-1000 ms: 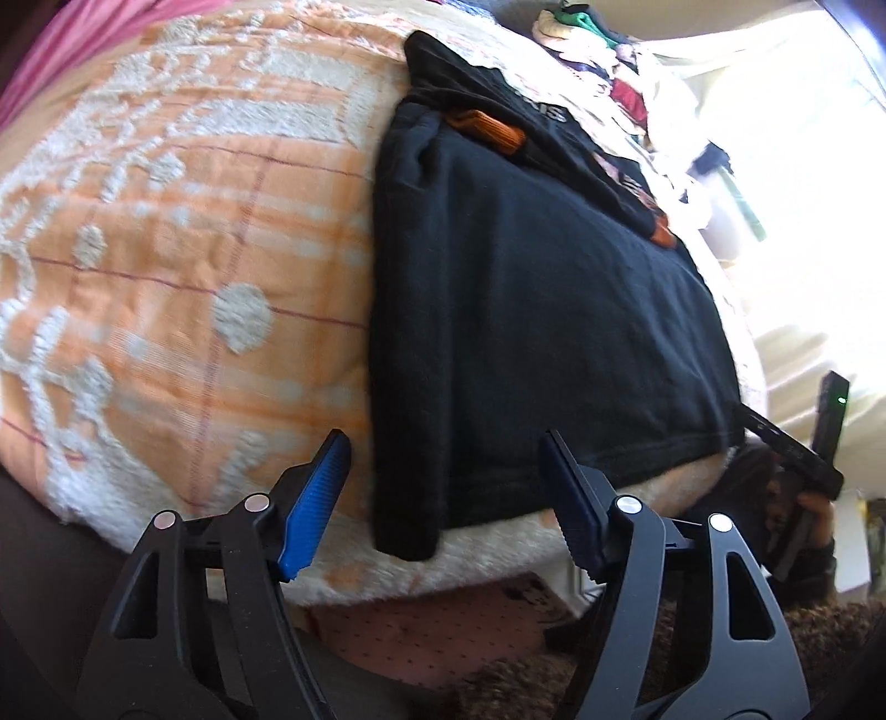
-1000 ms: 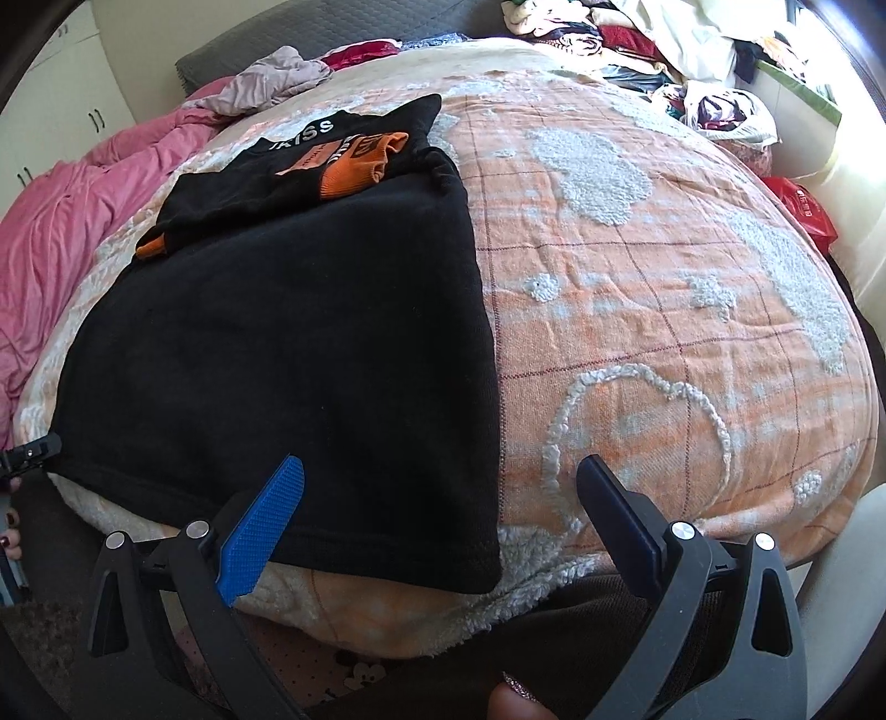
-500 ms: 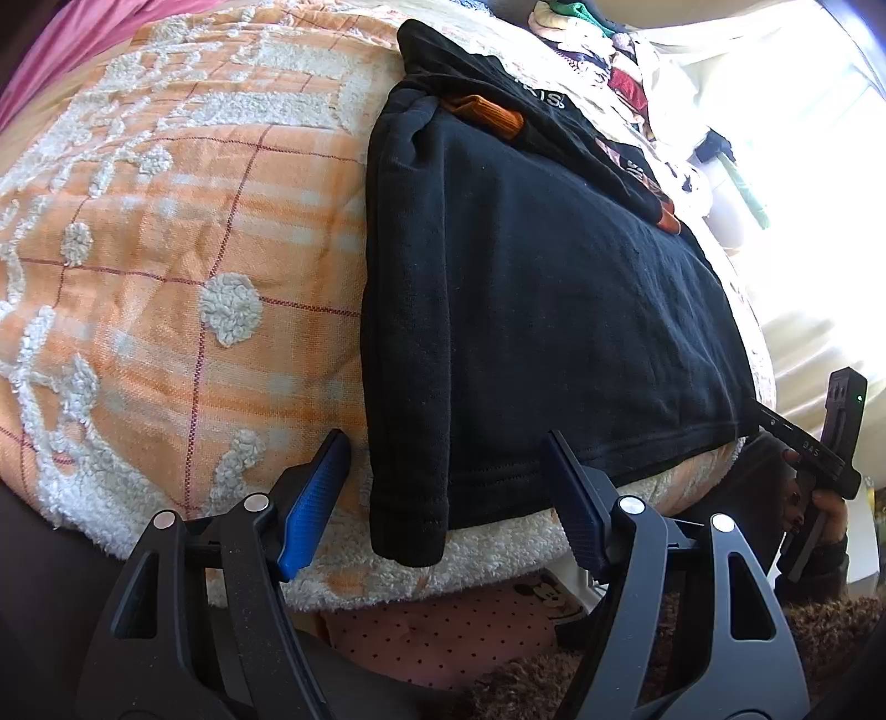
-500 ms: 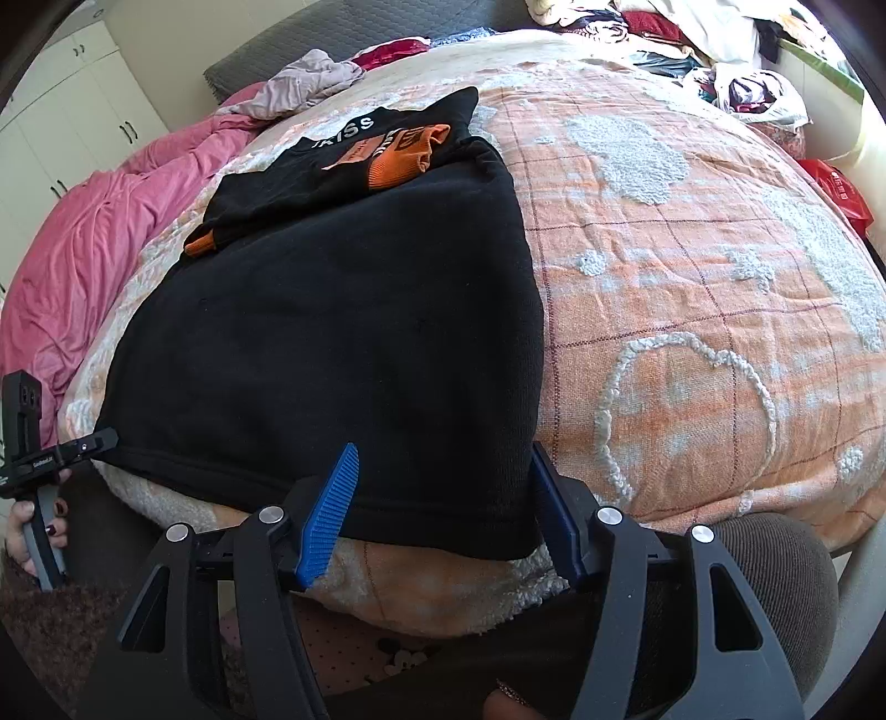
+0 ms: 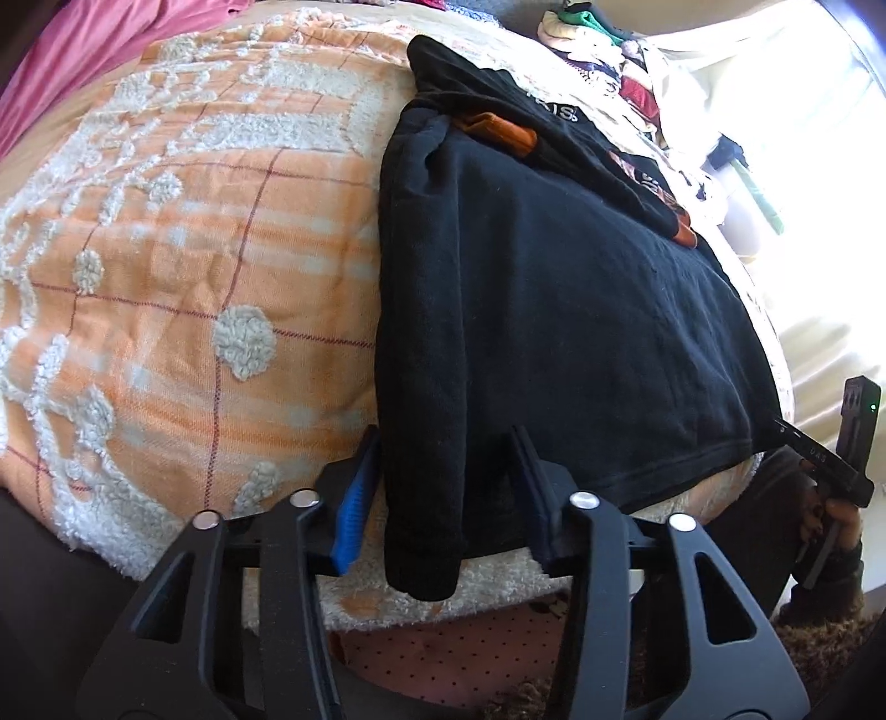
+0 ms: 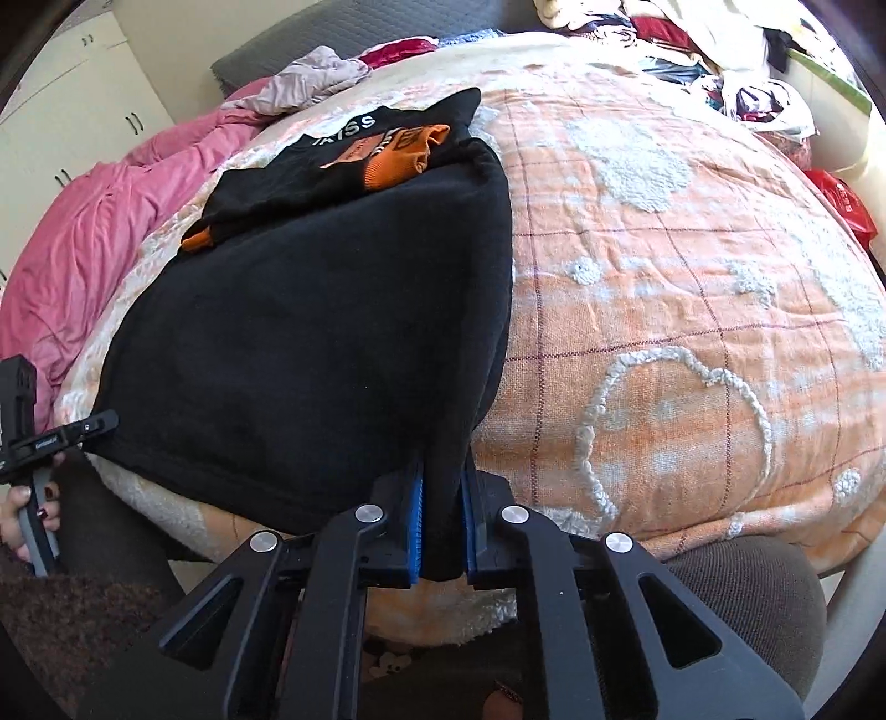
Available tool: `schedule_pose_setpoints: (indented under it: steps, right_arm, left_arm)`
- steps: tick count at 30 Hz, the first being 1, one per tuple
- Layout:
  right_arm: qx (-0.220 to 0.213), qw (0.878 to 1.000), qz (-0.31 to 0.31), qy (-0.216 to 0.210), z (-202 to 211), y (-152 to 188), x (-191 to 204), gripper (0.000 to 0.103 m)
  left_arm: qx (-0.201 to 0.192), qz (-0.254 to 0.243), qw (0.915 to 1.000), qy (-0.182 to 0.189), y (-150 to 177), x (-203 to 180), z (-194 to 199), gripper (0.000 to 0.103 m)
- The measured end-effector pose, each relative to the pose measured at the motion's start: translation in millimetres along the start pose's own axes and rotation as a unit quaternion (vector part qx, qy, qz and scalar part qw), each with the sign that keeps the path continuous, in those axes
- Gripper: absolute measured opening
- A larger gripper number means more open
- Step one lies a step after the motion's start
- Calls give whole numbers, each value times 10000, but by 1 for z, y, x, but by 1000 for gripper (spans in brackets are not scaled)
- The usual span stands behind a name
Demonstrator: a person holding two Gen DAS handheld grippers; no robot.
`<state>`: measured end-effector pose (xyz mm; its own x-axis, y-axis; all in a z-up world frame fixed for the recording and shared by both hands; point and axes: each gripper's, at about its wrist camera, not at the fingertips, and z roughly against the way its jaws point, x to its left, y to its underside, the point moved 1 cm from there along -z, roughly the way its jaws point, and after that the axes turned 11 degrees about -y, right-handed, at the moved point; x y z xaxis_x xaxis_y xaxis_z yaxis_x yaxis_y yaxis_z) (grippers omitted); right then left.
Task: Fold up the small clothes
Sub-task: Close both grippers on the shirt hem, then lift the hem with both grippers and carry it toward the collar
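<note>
Black garment lies flat on the orange-and-white blanket covering the bed, its hem along the near edge of the bed. One side is folded over into a thick doubled edge. At its far end, orange cuffs and a black piece with white lettering lie on top.

Right claw: jaws have just been closing and are now pressed together on the near corner of the garment, where the folded edge hangs over the bed's edge. Cloth fills the narrow gap between the blue pads.

Left claw: jaws have just been closing, now partway in. The other near corner of the garment, a thick hanging fold, sits between them. The left blue pad is at the cloth's edge; the right finger lies against the cloth on the other side. Cannot tell whether the pads actually pinch it.

In the left wrist view the right claw appears at the far hem corner, a hand on its handle. In the right wrist view the left claw sits at the opposite hem corner, also with a hand on its grip.

Pink bedding lies beside the blanket. A heap of mixed clothes is piled at the far corner of the bed.
</note>
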<state>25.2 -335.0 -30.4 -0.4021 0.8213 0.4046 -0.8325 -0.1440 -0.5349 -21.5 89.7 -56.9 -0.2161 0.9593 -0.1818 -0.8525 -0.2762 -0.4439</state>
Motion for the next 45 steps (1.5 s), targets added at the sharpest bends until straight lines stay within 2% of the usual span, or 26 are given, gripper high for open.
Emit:
schedule_pose_setpoints:
  steps: [3,6,13,18,27,34,40,45]
  right_arm:
    - [-291,9993,-52,-245,12,-2,1,8]
    - [-575,9973,-84,-449,25,-8,3,8]
    - [-1026,9923,-47,-693,51,-27,9,7]
    - [-1236,9897,79,-720,60,-40,15,7]
    - [-1597,9848,193,-649,69,-63,18,7]
    - [-1876,9804,269,-532,71,-82,22,7]
    - [-2074,9766,317,-478,70,-98,24,7]
    - [-2174,9747,249,-455,67,-114,19,7]
  left_arm:
    - [-23,2,10000,-33,-1,0,1,24]
    - [45,239,9996,172,-2,9,4,12]
    - [-142,427,9976,535,-8,13,23,3]
    - [-442,548,9948,743,-21,16,44,3]
    - [-894,665,9905,800,-55,18,64,3]
    - [-1102,720,9877,842,-84,18,68,3]
    - [-1260,719,9860,825,-106,17,71,3]
    - [-1411,708,9853,659,-126,16,70,3]
